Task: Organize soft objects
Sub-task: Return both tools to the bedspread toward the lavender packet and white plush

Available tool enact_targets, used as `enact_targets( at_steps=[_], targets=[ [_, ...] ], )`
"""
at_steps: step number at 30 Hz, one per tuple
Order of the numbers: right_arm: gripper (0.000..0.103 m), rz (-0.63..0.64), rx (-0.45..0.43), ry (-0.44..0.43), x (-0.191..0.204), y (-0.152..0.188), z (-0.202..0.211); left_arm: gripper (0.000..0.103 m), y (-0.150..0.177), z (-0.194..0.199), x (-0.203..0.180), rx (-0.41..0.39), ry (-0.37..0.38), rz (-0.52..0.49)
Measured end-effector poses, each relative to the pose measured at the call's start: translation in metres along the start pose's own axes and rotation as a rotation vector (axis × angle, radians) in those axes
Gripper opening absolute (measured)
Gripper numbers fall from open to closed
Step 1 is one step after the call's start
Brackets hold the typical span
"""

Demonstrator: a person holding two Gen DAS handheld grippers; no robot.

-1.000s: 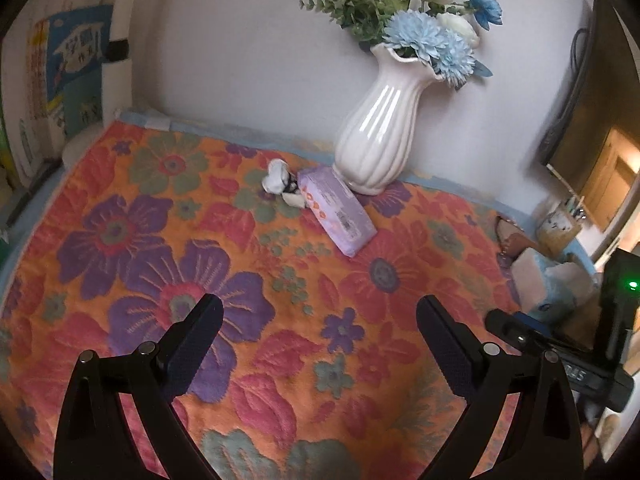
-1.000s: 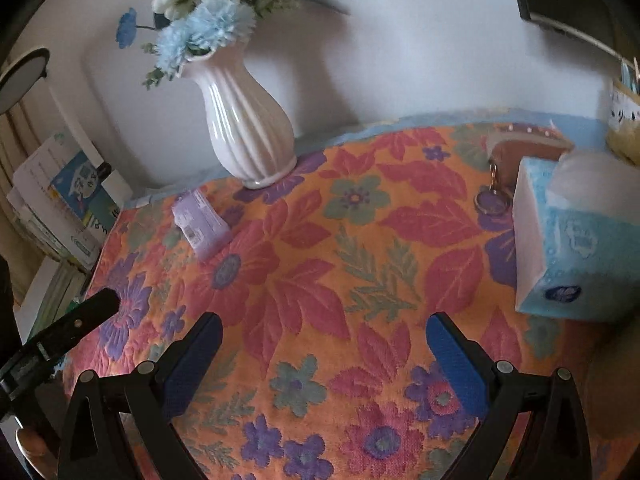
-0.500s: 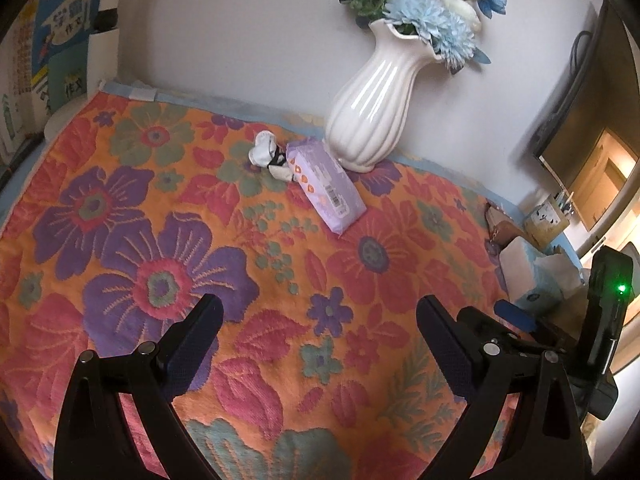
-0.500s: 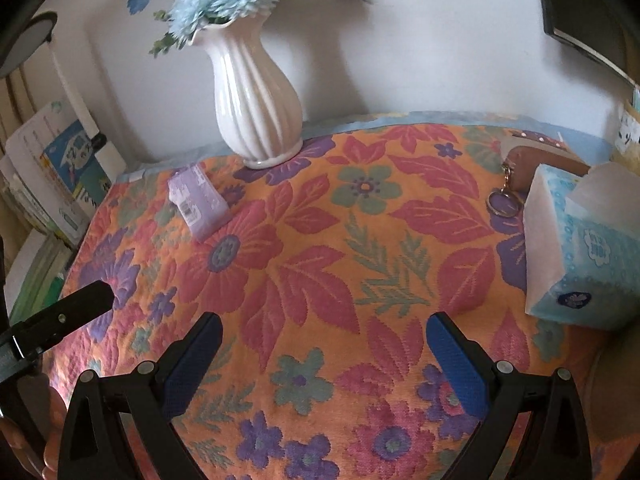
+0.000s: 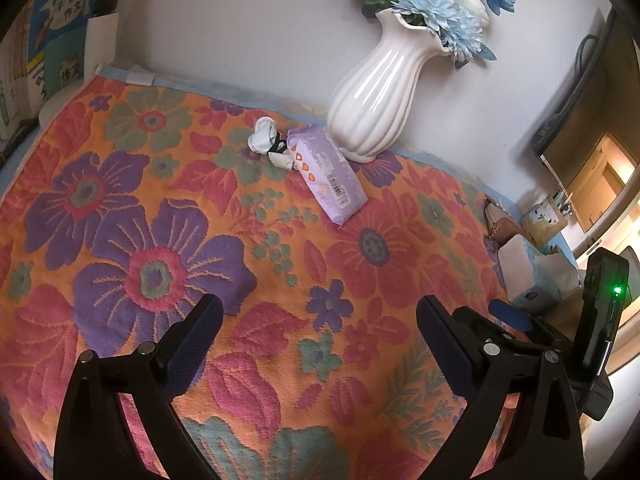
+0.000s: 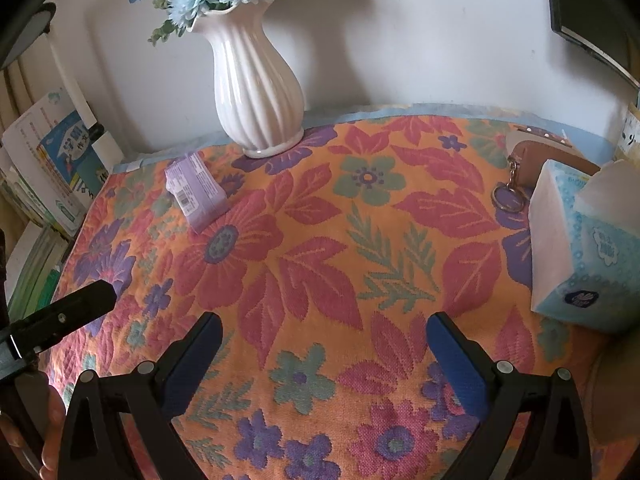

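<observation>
A purple wipes pack (image 5: 327,175) lies on the floral cloth beside the white vase (image 5: 376,100); it also shows in the right wrist view (image 6: 196,190). A small white rolled cloth tied with a black band (image 5: 269,144) lies against the pack's left end. A blue tissue pack (image 6: 586,248) stands at the right edge, seen also in the left wrist view (image 5: 532,276). My left gripper (image 5: 320,332) is open and empty above the cloth's near part. My right gripper (image 6: 324,344) is open and empty, to the left of the tissue pack.
The vase with blue and white flowers (image 6: 258,92) stands at the back by the wall. A brown pouch with a key ring (image 6: 536,160) lies behind the tissue pack. Books (image 6: 52,168) stand off the table's left edge. A dark monitor (image 5: 576,120) is at the right.
Both grippers have shifted over the cloth; the wipes pack and vase now sit further right and closer in both views. Both grippers stay open. No object has moved.
</observation>
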State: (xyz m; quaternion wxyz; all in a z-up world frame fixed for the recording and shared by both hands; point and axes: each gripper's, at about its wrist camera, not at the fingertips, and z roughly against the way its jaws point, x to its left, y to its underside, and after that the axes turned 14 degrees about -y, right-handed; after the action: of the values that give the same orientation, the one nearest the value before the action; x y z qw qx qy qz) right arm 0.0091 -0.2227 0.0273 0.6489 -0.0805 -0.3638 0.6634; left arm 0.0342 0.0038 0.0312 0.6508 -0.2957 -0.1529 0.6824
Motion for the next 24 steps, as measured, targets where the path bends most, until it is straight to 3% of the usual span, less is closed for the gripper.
enact_targets(
  at_steps=[24],
  targets=[
    [0.102, 0.007, 0.023, 0.002, 0.0003, 0.0004, -0.0049, 0.097, 0.0002, -0.0067, 0.0043, 0.041, 0.021, 0.022]
  ],
)
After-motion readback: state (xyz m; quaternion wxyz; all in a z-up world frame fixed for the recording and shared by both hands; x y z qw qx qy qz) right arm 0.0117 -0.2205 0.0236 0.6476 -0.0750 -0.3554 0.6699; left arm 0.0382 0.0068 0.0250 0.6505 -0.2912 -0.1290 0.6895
